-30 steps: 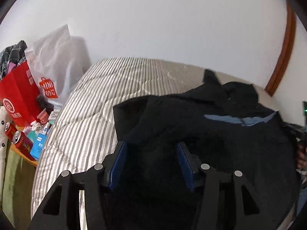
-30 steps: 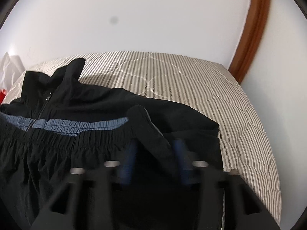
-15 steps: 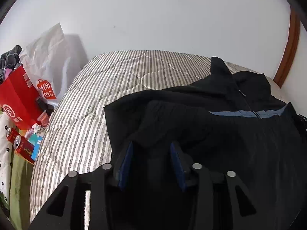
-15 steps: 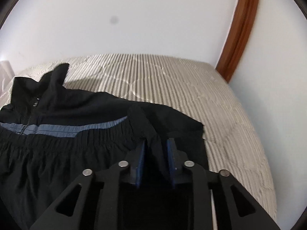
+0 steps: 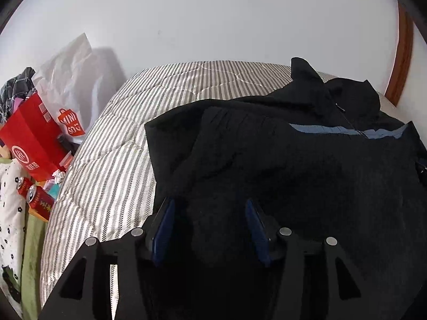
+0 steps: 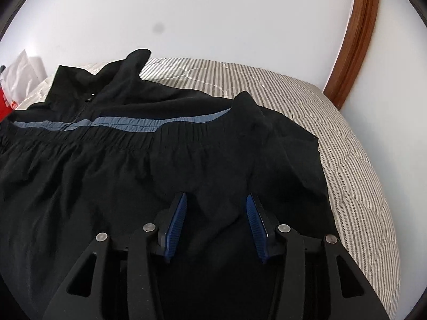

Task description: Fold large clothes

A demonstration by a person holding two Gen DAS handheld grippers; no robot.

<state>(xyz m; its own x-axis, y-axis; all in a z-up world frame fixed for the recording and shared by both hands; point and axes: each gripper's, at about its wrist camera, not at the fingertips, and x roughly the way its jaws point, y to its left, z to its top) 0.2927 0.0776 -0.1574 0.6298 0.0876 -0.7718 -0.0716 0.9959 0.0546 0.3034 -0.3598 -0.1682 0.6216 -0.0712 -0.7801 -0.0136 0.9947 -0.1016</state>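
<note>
A black jacket [image 5: 293, 165] with a blue-grey stripe [image 5: 333, 130] lies folded over on a striped bed [image 5: 112, 160], collar toward the wall. My left gripper [image 5: 210, 213] is low over the jacket's left part; its jaws are opening, and dark cloth lies between the blue pads [image 5: 164, 229] without being pinched. In the right wrist view the jacket [image 6: 133, 173] shows its stripe [image 6: 120, 122] and gathered hem. My right gripper [image 6: 216, 205] sits over the right part, jaws opening, with a loose ridge of cloth between the pads [image 6: 256, 224].
Left of the bed stand a red paper bag [image 5: 32, 138], a white shopping bag [image 5: 69, 93] and two red cans [image 5: 34, 194]. A brown wooden frame [image 6: 355, 40] runs up the white wall at the right. Bare striped bedding [image 6: 347, 146] shows right of the jacket.
The right gripper's pads, pinched on a fold of the jacket, have spread and let it go, and the gripper shifted left. The left pads narrowed, then widened; the jacket settled flatter.
</note>
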